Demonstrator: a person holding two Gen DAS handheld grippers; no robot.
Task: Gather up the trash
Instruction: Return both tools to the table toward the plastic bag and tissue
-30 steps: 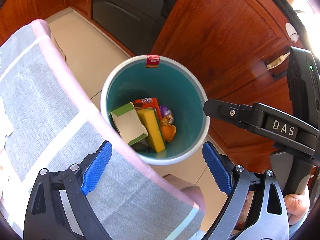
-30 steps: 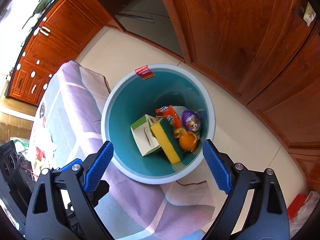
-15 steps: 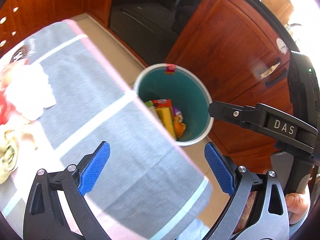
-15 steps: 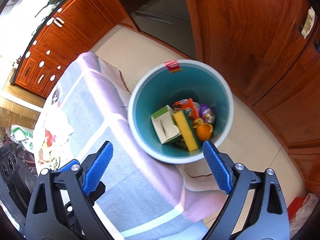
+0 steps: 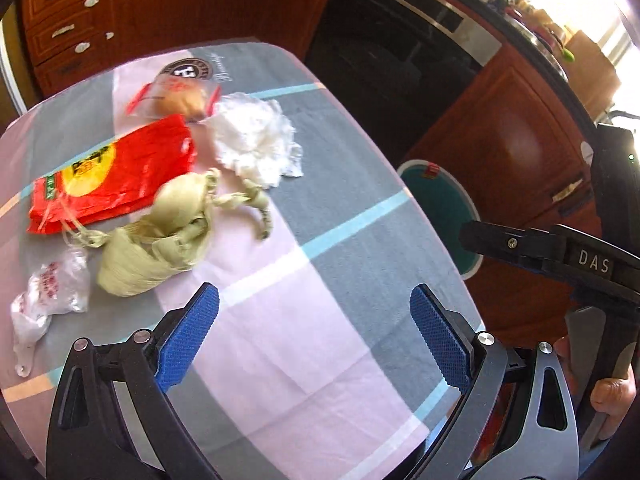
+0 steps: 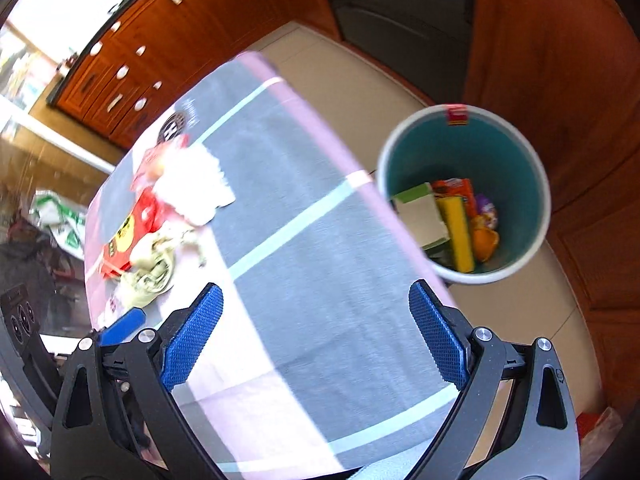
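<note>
Both hand-held grippers, left (image 5: 314, 338) and right (image 6: 316, 338), gape empty; the husk bundle (image 5: 156, 240) looks light and soft, best pinched mid-body.

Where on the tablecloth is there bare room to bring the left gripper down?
Bare cloth runs from the left gripper up to the corn husks and right to the table edge by the bin. Crowded: the far-left corner, with red bag, white tissue and clear wrapper.

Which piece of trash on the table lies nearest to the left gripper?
The pale green husk bundle; it lies just beyond the left gripper, closer than the other pieces.
</note>
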